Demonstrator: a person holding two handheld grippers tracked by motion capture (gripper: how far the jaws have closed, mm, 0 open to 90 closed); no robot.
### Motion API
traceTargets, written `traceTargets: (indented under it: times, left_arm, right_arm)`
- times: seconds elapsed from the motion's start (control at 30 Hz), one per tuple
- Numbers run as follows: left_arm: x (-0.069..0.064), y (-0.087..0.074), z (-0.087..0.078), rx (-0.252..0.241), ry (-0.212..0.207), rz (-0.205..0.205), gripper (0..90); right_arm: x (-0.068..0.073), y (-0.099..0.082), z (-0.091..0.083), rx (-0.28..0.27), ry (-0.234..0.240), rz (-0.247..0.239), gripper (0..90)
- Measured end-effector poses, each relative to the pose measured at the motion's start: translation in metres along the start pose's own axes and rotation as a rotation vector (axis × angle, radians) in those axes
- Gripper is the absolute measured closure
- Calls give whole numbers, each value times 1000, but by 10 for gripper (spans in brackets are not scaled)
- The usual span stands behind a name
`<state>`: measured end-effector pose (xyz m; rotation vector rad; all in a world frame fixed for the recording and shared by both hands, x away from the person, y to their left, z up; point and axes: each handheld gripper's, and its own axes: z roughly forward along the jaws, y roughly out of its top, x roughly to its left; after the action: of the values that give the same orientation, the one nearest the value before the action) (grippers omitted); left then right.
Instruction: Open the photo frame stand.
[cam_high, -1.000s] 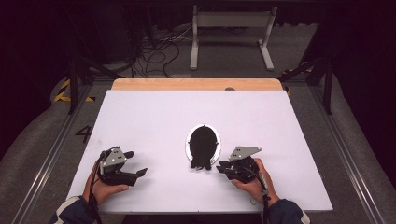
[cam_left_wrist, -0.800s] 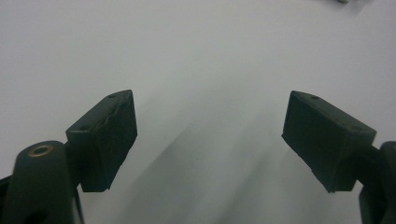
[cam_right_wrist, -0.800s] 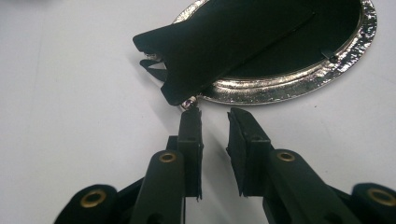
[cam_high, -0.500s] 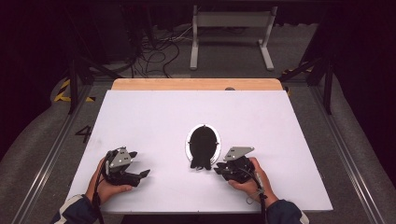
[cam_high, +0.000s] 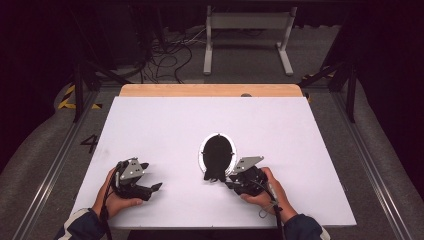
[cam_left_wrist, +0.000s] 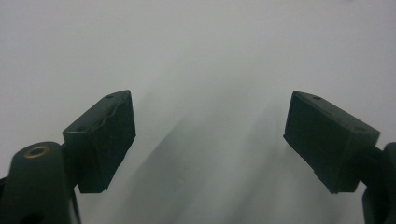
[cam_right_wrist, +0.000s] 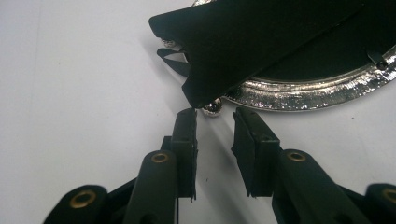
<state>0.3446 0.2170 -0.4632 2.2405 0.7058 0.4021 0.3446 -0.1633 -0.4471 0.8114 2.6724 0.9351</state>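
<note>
The oval picture frame (cam_high: 218, 151) lay face down at lower centre of the high view on the white table (cam_high: 300, 130), its black easel stand (cam_right_wrist: 243, 42) lifted off the backing. The right gripper (cam_right_wrist: 214, 122) sat just below the stand's tip, its 2 jaws having just been opening, with nothing between them. The left gripper (cam_left_wrist: 210, 135) gaped wide and empty. A good grip would pinch the thin stand's edge squarely. The frame's rim looked silvery and embossed, the backing matte black.

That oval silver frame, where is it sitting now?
In the high view the oval frame lies back-up on the white table, near the front edge, just ahead and left of the right gripper.
</note>
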Motion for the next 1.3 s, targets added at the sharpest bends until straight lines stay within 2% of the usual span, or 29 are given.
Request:
traceTargets:
  times: [0.1,0.17,0.27,0.43,0.5,0.63,0.73,0.87,0.97,1.13,1.17,1.2,1.23,1.3]
  left_arm:
    - [-1,0,1,7,4,2,165]
    - [-1,0,2,15,7,6,159]
    - [-3,1,2,18,1,7,157]
    - [-2,0,0,20,3,2,156]
    - [-2,-1,1,25,1,-2,155]
    - [-1,-2,3,42,1,2,153]
    - [-3,-2,3,47,-2,-1,153]
    - [-4,0,5,47,-8,1,154]
    - [-6,1,6,42,-19,1,154]
    - [-7,6,10,36,-44,0,154]
    - [-7,7,11,33,-49,-5,154]
    - [-8,8,13,32,-50,-5,156]
    - [-8,10,14,33,-49,2,156]
    - [-8,14,17,32,-53,5,157]
  right_arm:
    - [1,3,1,18,-2,0,700]
    - [2,8,2,49,-9,-2,697]
    - [1,9,4,37,-3,19,697]
    - [-3,5,5,-14,43,65,690]
    - [-7,2,6,-54,102,109,671]
    - [-11,-1,7,-86,134,152,660]
    - [-17,-7,9,-133,189,232,653]
    - [-21,-8,11,-159,227,275,601]
    - [-22,-8,13,-179,247,304,595]
    - [-30,-9,13,-251,330,401,566]
    - [-31,-8,14,-262,344,425,555]
    - [-32,-8,15,-287,376,474,551]
    - [-32,-8,15,-287,376,474,551]
    - [-32,-7,18,-306,394,514,546]
